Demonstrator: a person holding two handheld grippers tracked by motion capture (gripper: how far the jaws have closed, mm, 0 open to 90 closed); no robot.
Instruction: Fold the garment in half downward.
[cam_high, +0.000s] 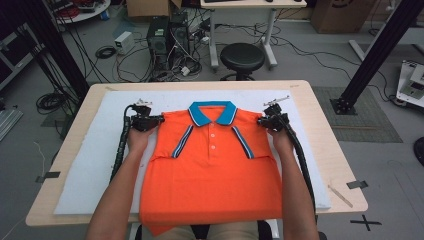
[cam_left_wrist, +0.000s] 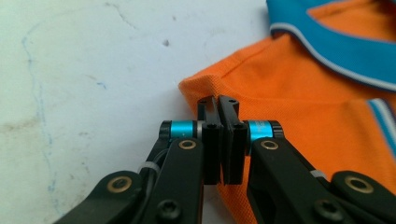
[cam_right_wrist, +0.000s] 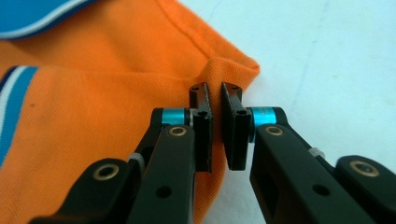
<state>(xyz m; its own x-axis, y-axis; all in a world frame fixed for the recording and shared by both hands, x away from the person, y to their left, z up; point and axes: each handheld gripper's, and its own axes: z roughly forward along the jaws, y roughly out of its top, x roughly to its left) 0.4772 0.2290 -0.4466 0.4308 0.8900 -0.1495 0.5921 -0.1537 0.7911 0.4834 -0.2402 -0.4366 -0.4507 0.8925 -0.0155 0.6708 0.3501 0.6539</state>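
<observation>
Two hand-held grippers pinch the shoulders of an orange polo shirt that lies flat, front up, on a white pad covering the counter. The left hand-held gripper has its jaws pressed together on the shirt's shoulder corner, with a fold of orange fabric caught between the pads, as the left gripper view shows. The right hand-held gripper clamps the opposite shoulder corner in the same way, its jaws nearly together with the cloth's edge between them. A blue collar with a white stripe sits between the two grips, at the far end of the shirt, and the hem hangs over the counter's near edge towards the person. Both forearms flank the shirt.
</observation>
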